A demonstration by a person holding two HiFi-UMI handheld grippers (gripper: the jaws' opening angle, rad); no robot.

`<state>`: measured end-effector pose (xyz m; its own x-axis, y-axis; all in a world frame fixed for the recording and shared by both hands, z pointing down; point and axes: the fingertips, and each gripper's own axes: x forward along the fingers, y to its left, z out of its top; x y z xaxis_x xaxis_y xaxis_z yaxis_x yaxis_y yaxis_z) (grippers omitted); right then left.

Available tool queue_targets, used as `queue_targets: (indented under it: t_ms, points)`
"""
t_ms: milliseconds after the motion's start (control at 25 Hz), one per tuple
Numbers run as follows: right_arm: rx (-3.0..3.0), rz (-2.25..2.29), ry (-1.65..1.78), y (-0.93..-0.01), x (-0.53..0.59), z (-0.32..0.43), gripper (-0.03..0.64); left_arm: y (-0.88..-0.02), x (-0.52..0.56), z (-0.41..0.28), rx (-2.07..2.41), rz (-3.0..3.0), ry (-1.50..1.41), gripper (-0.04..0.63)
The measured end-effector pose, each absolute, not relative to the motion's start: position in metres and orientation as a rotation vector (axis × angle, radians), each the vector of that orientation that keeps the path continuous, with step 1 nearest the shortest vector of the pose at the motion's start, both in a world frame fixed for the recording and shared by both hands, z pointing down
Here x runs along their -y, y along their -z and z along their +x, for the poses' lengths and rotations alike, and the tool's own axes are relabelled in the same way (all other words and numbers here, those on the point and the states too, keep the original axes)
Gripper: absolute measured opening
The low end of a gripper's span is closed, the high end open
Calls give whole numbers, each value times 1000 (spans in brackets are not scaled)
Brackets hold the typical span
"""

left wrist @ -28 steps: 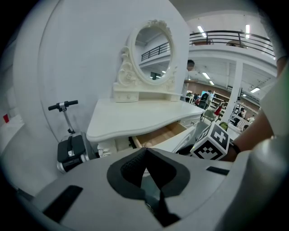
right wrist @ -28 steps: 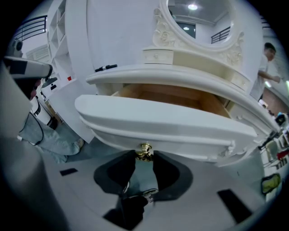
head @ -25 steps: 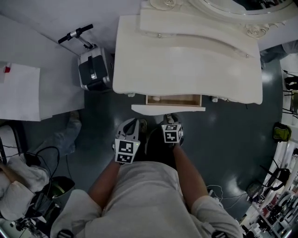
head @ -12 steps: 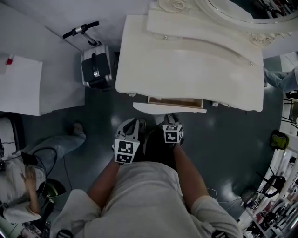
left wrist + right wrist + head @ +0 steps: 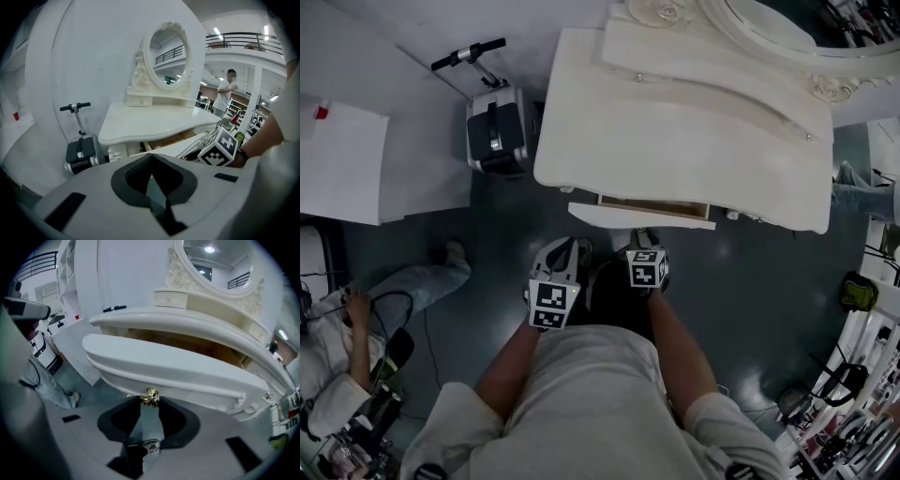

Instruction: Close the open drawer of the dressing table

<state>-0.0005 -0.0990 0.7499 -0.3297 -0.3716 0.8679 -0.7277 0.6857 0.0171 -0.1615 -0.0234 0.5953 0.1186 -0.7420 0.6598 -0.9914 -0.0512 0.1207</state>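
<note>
The white dressing table (image 5: 675, 141) stands ahead of me, its drawer (image 5: 600, 215) pulled out a little so that a thin strip of wooden inside (image 5: 654, 202) shows. In the right gripper view the drawer front (image 5: 187, 373) fills the middle, and its gold knob (image 5: 150, 395) sits between the tips of my right gripper (image 5: 150, 401), whose pads touch it on both sides. In the head view the right gripper (image 5: 645, 238) reaches the drawer's front edge. My left gripper (image 5: 566, 247) hangs left of it, apart from the drawer, with its jaws (image 5: 151, 157) closed on nothing.
A black and silver folded scooter (image 5: 495, 131) stands by the table's left end. A person sits on the floor at the left (image 5: 412, 286). A white panel (image 5: 356, 169) lies at the far left. An oval mirror (image 5: 769, 19) tops the table. Cluttered gear lines the right edge (image 5: 853, 375).
The drawer has slid further in: the strip of wooden inside is narrower than before. The person on the floor at the left has shifted. Both grippers hold about the same place.
</note>
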Motion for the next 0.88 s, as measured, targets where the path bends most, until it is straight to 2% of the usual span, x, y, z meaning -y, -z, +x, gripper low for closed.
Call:
queue_targets:
  t_ms: [880]
  points:
    - [1958, 836, -420, -751, 117, -8, 133, -599, 18, -169, 1721, 1783, -554, 8]
